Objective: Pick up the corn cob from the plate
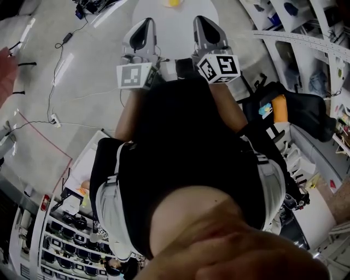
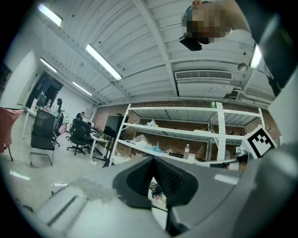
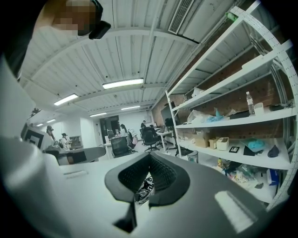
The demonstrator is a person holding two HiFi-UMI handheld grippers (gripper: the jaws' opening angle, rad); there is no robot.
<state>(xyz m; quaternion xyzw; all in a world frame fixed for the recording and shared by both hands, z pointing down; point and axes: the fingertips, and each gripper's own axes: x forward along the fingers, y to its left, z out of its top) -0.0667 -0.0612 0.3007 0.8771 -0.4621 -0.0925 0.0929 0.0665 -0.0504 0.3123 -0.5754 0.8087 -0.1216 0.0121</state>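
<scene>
At the top edge of the head view a small yellow thing (image 1: 173, 3), probably the corn cob, lies on a white round table (image 1: 172, 33); no plate can be made out. My left gripper (image 1: 145, 23) and right gripper (image 1: 201, 21) are held side by side in front of the person's body and point level toward that table, short of the yellow thing. Both are empty. In the left gripper view the gripper's (image 2: 152, 160) jaws meet at the tips, and the same shows for the gripper (image 3: 149, 155) in the right gripper view. Neither gripper view shows the table.
Cables (image 1: 57, 65) trail over the grey floor at left. A black bag (image 1: 298, 112) with an orange item lies at right, below white shelving (image 1: 306, 33). A rack of small items (image 1: 60, 229) stands at lower left. Office chairs (image 2: 44, 135) and loaded shelves (image 3: 233, 116) stand farther off.
</scene>
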